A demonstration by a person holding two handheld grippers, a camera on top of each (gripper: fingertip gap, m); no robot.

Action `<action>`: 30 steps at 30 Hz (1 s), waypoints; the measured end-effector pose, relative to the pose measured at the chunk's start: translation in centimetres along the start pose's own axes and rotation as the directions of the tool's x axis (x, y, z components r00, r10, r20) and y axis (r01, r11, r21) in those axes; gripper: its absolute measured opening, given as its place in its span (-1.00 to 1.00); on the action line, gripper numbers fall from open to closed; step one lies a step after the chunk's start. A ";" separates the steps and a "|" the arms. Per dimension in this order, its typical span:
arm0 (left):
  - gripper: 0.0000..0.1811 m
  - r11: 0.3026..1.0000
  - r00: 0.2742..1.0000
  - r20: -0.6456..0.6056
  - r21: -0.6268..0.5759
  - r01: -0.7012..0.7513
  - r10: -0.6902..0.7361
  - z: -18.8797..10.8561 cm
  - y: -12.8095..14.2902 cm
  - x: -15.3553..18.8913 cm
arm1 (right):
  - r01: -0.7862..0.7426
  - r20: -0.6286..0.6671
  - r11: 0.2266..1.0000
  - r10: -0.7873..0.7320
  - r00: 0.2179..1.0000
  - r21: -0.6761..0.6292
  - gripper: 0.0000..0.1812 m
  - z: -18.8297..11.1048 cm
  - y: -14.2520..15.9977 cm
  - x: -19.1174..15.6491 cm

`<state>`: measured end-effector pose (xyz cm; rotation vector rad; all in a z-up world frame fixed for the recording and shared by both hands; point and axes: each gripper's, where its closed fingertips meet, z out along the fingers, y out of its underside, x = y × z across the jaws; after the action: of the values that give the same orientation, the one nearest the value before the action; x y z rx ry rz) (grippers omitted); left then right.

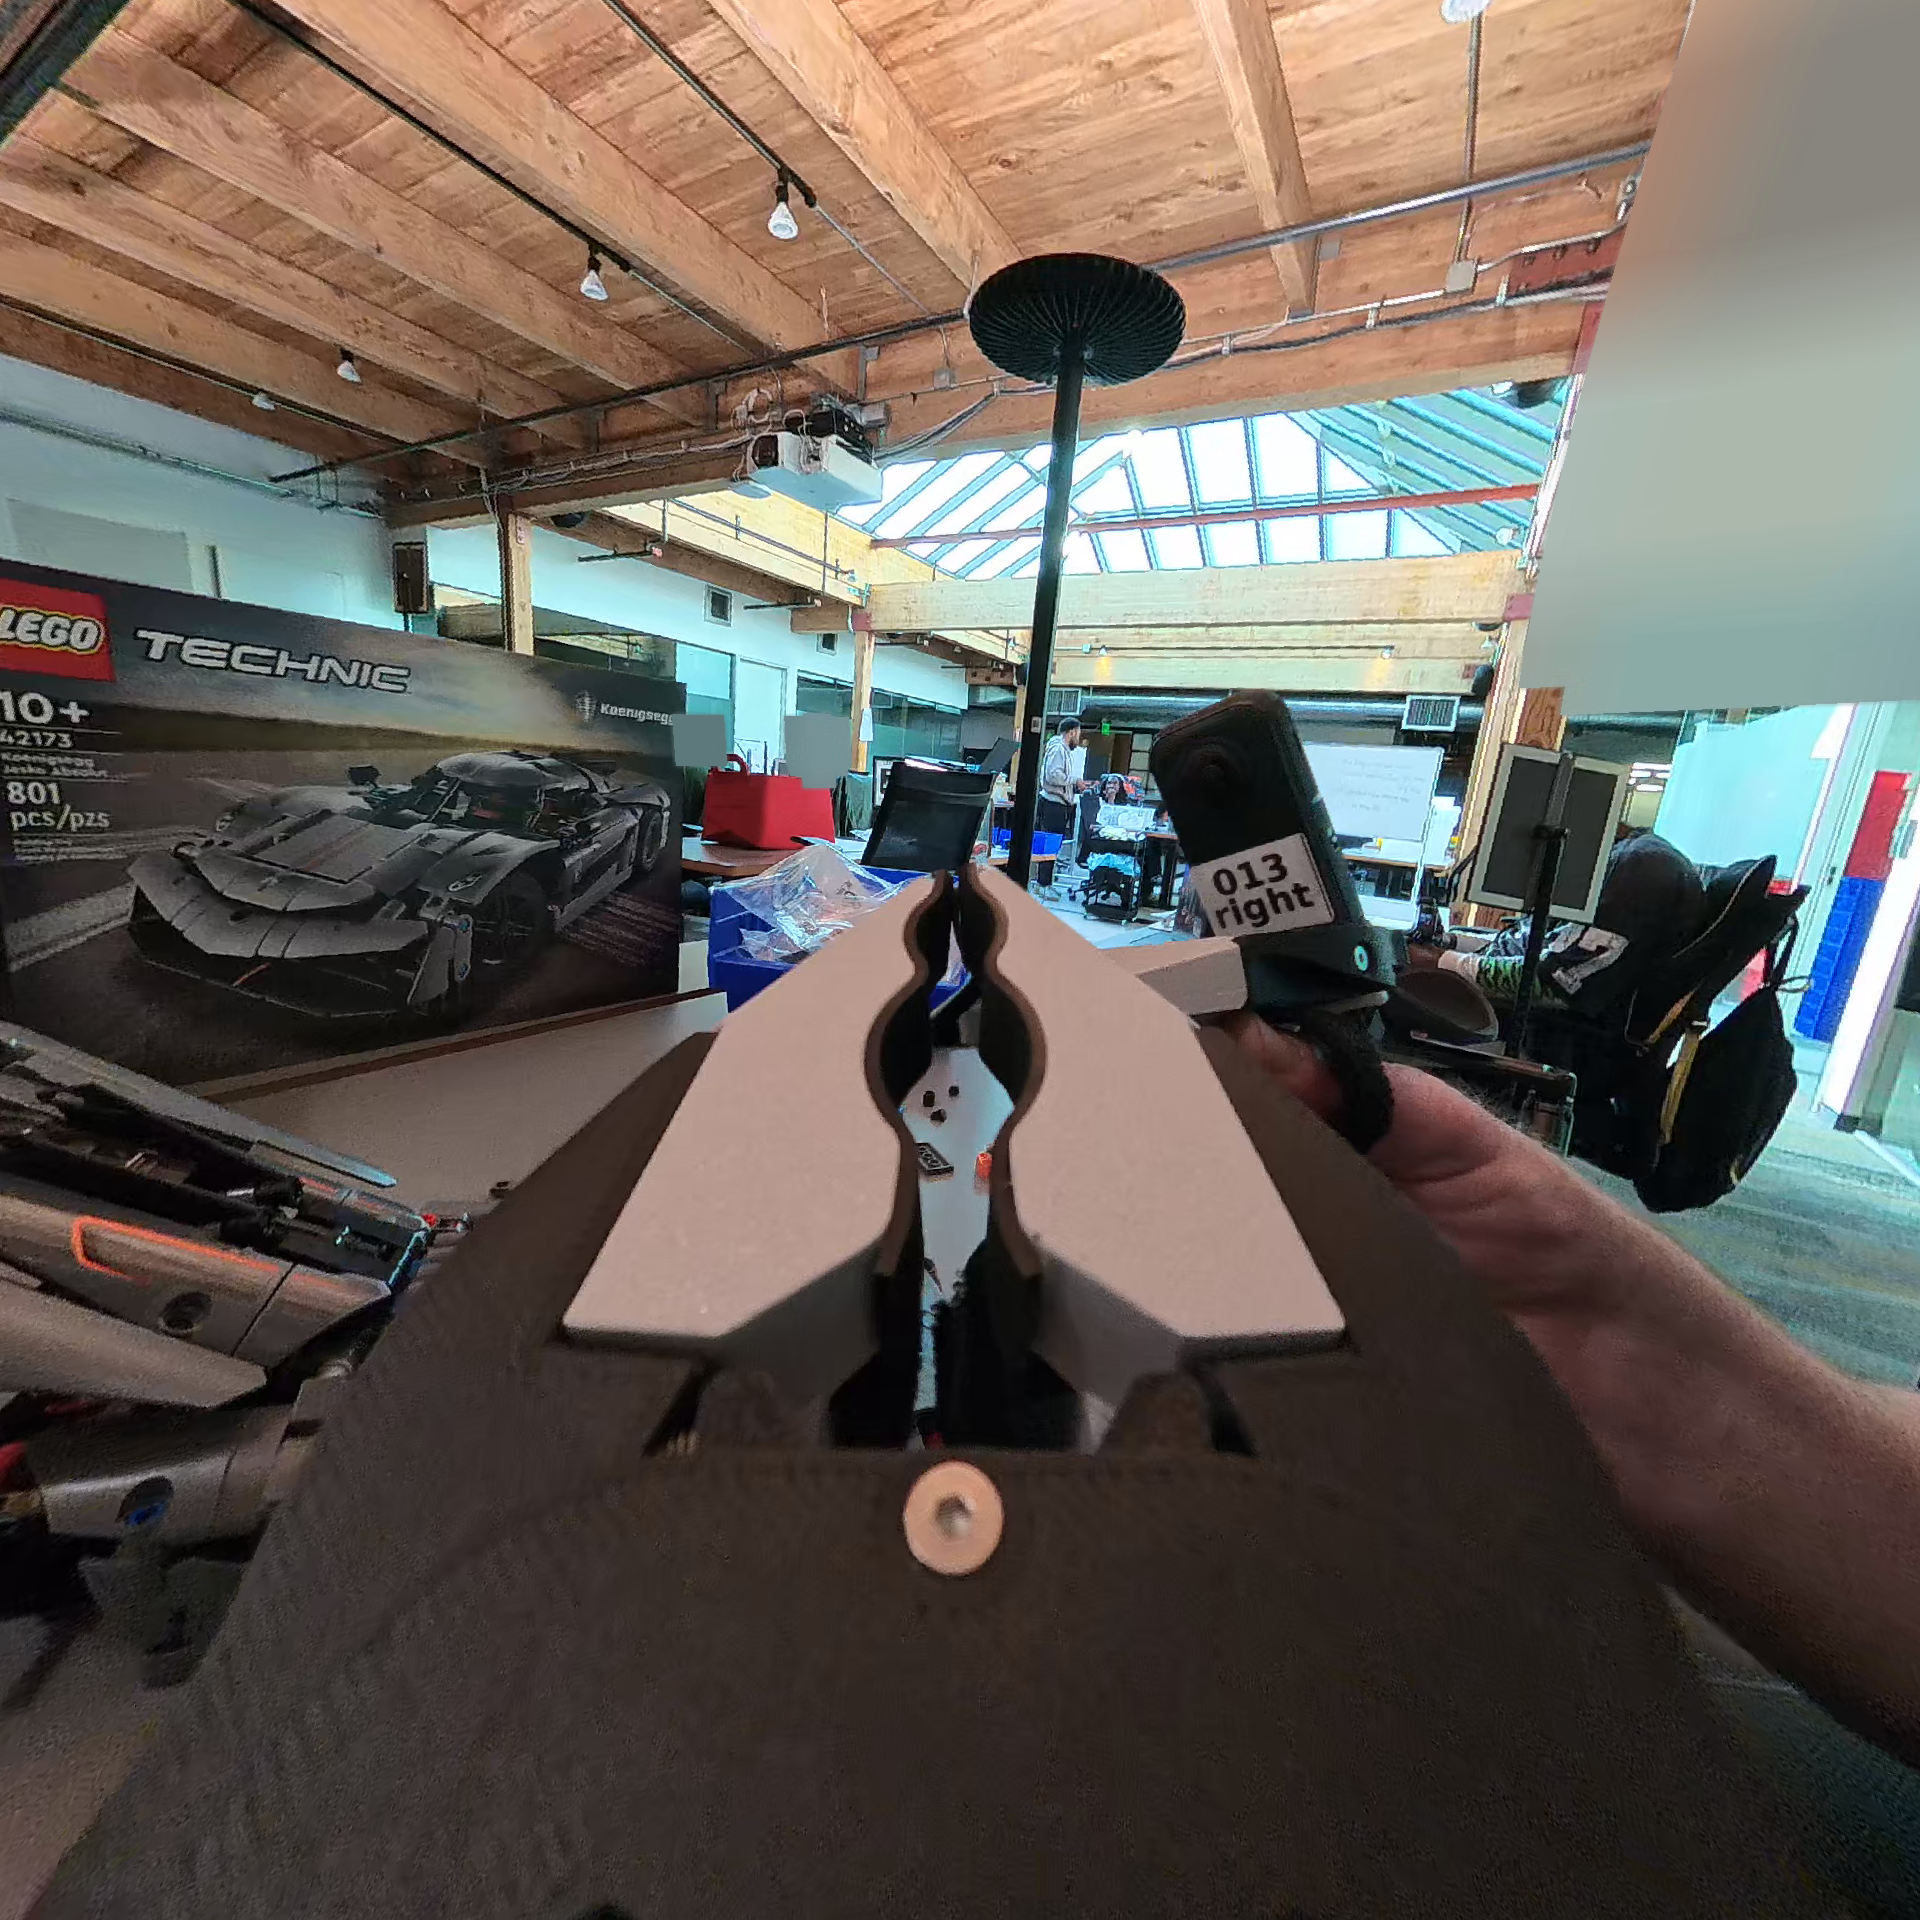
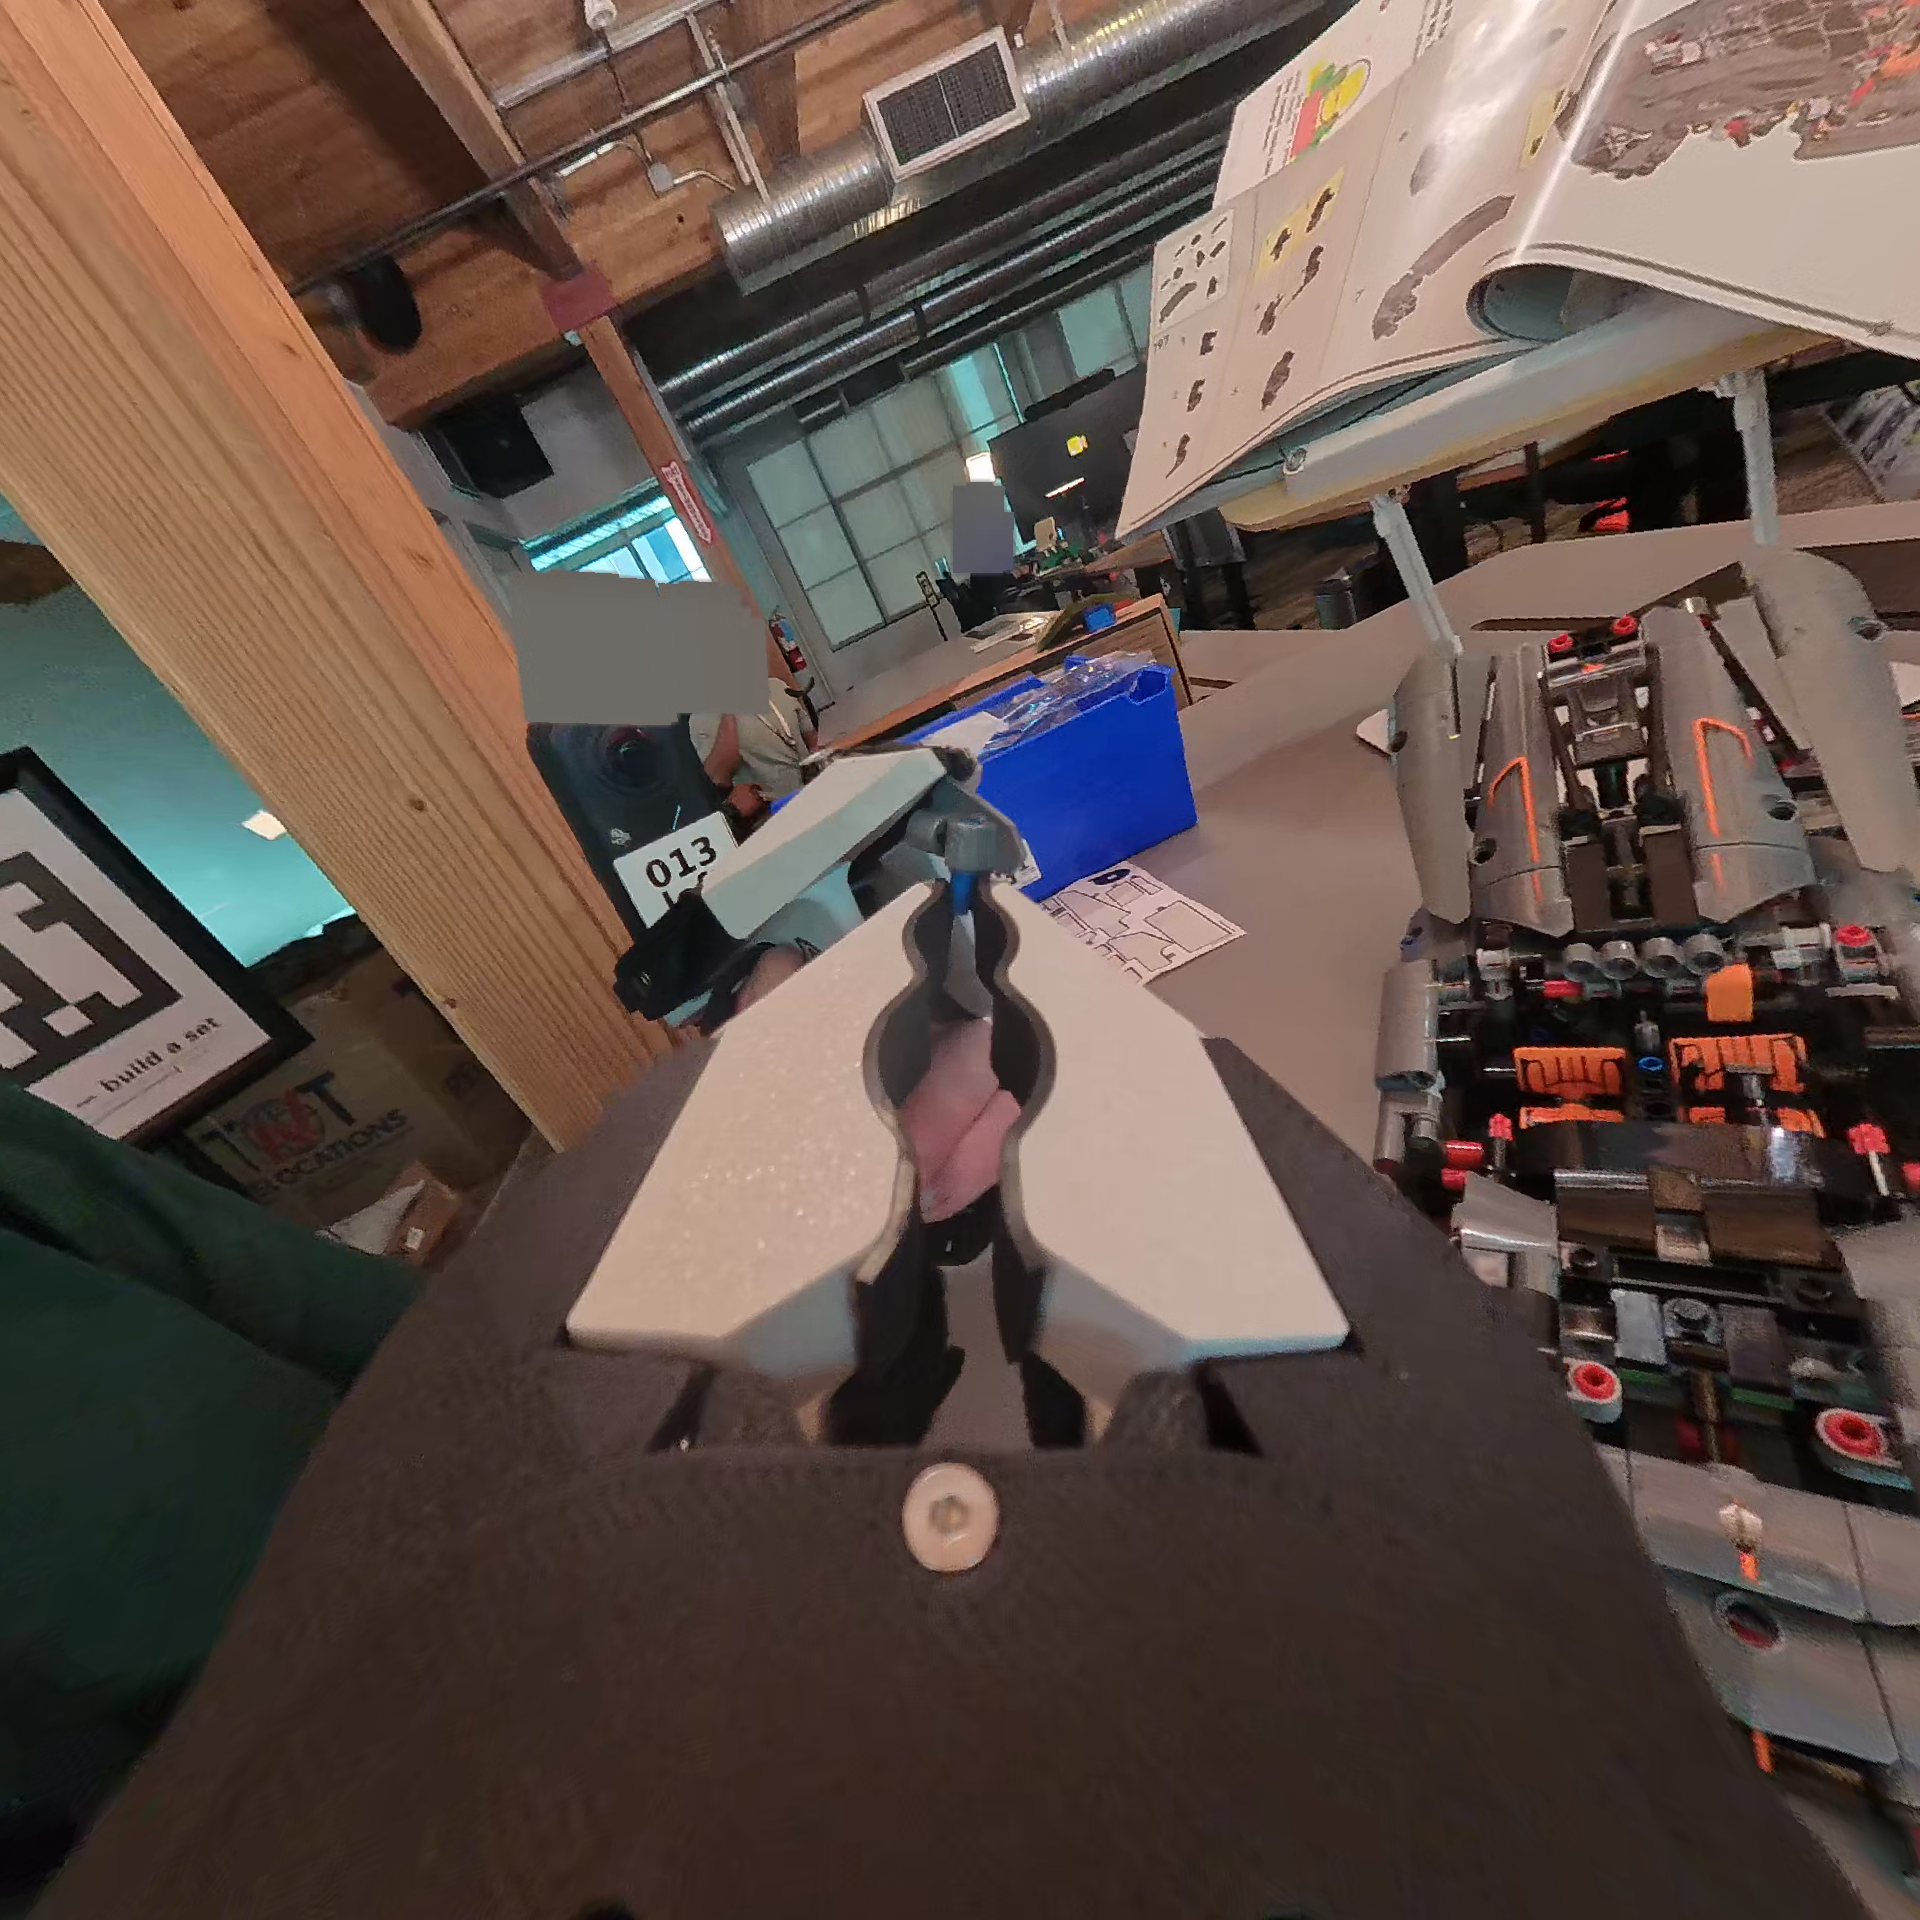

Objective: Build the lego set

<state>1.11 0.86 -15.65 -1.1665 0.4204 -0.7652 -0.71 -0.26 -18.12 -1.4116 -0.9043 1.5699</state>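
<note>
My left gripper (image 1: 958, 883) is shut; in the right wrist view its tip (image 2: 951, 774) holds a small grey lego piece (image 2: 977, 840) above the table. My right gripper (image 2: 961, 899) is shut on a blue pin (image 2: 963, 891) that sticks out under that grey piece, so the two grippers meet tip to tip. In the left wrist view the piece is hidden behind my fingers, and the right gripper's finger (image 1: 1190, 971) comes in from the right. The half-built grey, black and orange lego car (image 2: 1662, 1039) lies on the table, seen at the left edge in the left wrist view (image 1: 187, 1278).
The lego set box (image 1: 343, 810) stands at the back left. A blue bin (image 2: 1081, 769) holds plastic bags. An open instruction booklet (image 2: 1455, 208) rests on a stand above the car. A sticker sheet (image 2: 1143, 925) and small loose parts (image 1: 940, 1101) lie on the table (image 1: 468, 1101). A wooden post (image 2: 260, 623) stands left. The grippers are tip to tip, or close to it.
</note>
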 end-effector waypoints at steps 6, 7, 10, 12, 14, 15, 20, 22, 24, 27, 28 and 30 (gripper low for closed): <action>-1.00 0.994 0.994 -0.023 0.024 0.109 -0.109 -0.4 0.1 -0.5 | 0.084 -0.040 0.993 -0.088 0.995 -0.087 -0.98 0.3 0.3 0.5; -1.00 0.991 0.991 -0.030 0.027 0.131 -0.130 -0.5 0.1 -0.6 | 0.101 -0.049 0.990 -0.107 0.993 -0.102 -0.98 0.3 0.3 0.6; -1.00 0.985 0.985 -0.037 0.028 0.171 -0.170 -0.5 0.4 -0.9 | 0.142 -0.078 0.980 -0.153 0.985 -0.137 -0.99 0.3 0.4 1.1; -1.00 0.983 0.982 -0.042 0.024 0.184 -0.183 -0.5 0.4 -0.9 | 0.160 -0.088 0.975 -0.174 0.981 -0.154 -0.98 0.2 0.4 1.3; -1.00 0.981 0.981 -0.043 0.019 0.192 -0.191 -0.4 0.5 -1.0 | 0.179 -0.101 0.969 -0.197 0.975 -0.169 -0.98 0.1 0.4 1.5; -1.00 0.981 0.981 -0.043 0.018 0.191 -0.190 -0.4 0.6 -1.0 | 0.188 -0.105 0.966 -0.208 0.973 -0.177 -0.98 0.1 0.4 1.6; -1.00 0.979 0.978 -0.044 -0.001 0.202 -0.202 -0.5 0.8 -1.2 | 0.235 -0.117 0.943 -0.267 0.956 -0.234 -0.98 0.0 0.5 1.9; -1.00 0.981 0.981 -0.039 -0.022 0.192 -0.193 -0.7 0.9 -1.3 | 0.265 -0.111 0.918 -0.308 0.945 -0.294 -0.98 -0.2 0.9 2.1; -0.98 0.982 0.982 -0.038 -0.058 0.181 -0.183 -0.9 1.0 -1.3 | 0.307 -0.095 0.884 -0.361 0.928 -0.352 -0.98 -0.4 1.2 2.2; -0.95 0.975 0.984 -0.053 -0.155 0.157 -0.167 -1.2 1.6 -1.3 | 0.366 -0.073 0.822 -0.437 0.896 -0.436 -0.98 -0.8 1.3 2.4; -0.93 0.969 0.984 -0.068 -0.194 0.150 -0.166 -1.3 1.8 -1.1 | 0.385 -0.058 0.796 -0.462 0.885 -0.467 -0.98 -0.9 1.4 2.4; -0.89 0.959 0.986 -0.077 -0.255 0.125 -0.149 -1.5 2.2 -1.1 | 0.420 -0.032 0.730 -0.515 0.856 -0.539 -0.98 -1.2 1.8 2.8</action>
<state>0.08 1.07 -18.33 -1.4092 0.5309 -0.9107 0.16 1.51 -21.01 -1.4880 -1.5123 0.8212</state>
